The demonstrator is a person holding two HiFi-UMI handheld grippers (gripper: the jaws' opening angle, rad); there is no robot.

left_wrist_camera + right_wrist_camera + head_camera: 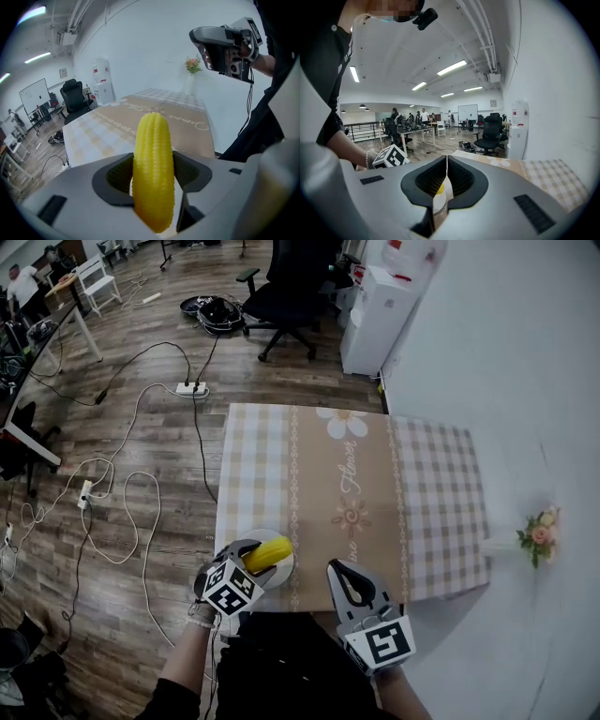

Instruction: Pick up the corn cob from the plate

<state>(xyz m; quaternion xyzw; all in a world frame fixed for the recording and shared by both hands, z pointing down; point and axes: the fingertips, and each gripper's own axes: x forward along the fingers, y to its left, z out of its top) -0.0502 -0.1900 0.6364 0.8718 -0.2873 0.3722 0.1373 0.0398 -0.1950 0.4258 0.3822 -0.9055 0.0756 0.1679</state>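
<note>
Contact sits on the left side: the left gripper (247, 559), held low at the near-left corner of the table, has its two grey jaws pressed against the sides of the ribbed yellow corn cob (152, 164), which fills the gap between them. The cob's long axis runs straight out along the jaws, its rounded tip pointing away from the person toward the middle of the table, and a good part of it stands proud of the jaw tips. In the head view it lies over the pale round plate (286, 570), whose rim shows just right of the cob; whether the cob rests on the plate or is clear of it cannot be told. Judged from this, the grasp is made and a straight lift remains, the free front end being the part likeliest to droop. The right gripper (344, 576) hangs just right of the plate, apart from it, jaws pressed together on nothing, and is the farther of the two from the cob. Beneath lies a beige checked tablecloth (375, 493) with a brown flowered band. A wooden floor (112, 446) strewn with white cables lies to the left. A black office chair (291, 287) and a white water dispenser (375, 320) stand beyond the table, and a small posy of flowers (538, 534) stands beside the white wall (525, 381) at the right.
</note>
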